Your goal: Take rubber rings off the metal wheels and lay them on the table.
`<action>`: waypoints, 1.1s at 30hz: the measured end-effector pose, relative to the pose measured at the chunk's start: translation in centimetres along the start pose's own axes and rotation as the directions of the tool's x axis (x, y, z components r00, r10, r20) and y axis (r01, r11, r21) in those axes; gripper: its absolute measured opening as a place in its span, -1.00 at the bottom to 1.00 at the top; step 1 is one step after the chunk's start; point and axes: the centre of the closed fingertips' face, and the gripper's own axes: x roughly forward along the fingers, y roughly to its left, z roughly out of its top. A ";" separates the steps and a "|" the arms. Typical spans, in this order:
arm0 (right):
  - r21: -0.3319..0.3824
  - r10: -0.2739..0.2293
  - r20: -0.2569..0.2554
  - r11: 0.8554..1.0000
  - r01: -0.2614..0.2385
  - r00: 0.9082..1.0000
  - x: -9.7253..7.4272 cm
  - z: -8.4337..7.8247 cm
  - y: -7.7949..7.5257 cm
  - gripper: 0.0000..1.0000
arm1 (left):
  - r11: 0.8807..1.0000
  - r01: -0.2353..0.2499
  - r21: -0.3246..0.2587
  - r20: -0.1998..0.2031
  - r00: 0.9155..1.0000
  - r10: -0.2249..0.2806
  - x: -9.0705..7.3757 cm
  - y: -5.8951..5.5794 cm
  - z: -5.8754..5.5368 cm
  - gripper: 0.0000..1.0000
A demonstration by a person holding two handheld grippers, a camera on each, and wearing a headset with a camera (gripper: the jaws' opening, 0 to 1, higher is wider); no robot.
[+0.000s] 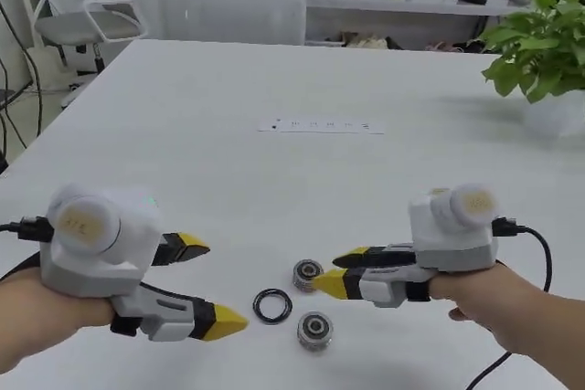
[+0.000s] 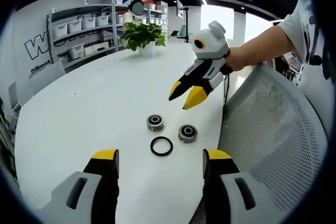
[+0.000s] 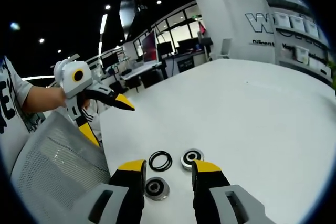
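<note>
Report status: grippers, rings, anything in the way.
Left gripper open, right gripper open, both empty. One rubber ring loose on table between two metal wheels. Nothing blocking.

On table — ring left of near wheel, far wheel.

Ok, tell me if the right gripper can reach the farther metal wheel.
Probably yes: the right gripper is open, tips right beside that metal wheel, nothing between; the loose rubber ring lies clear of the path.
</note>
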 end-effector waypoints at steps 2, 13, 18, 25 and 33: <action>-0.036 -0.007 -0.009 0.999 0.006 1.000 -0.6 -0.1 0.1 -0.31 | 1.000 -0.005 -0.007 0.003 1.000 0.005 -0.3 -0.1 0.0 0.27; -0.128 -0.038 0.001 0.991 0.038 0.999 -3.6 0.0 1.0 0.05 | 0.999 -0.030 -0.034 0.012 0.999 0.030 -2.0 -0.8 0.0 0.30; -0.168 -0.054 0.003 0.984 0.053 0.999 -5.0 -0.1 1.2 0.13 | 0.998 -0.039 -0.045 0.014 0.999 0.039 -2.6 -1.1 0.0 0.32; -0.207 -0.072 -0.009 0.976 0.068 0.997 -6.8 -1.0 1.8 0.25 | 0.997 -0.046 -0.067 0.023 0.999 0.048 -3.4 -1.7 0.1 0.36; -0.224 -0.118 -0.025 0.968 0.110 0.993 -8.7 -2.2 1.4 0.32 | 0.995 -0.058 -0.079 0.018 0.998 0.060 -4.1 -2.2 -0.4 0.42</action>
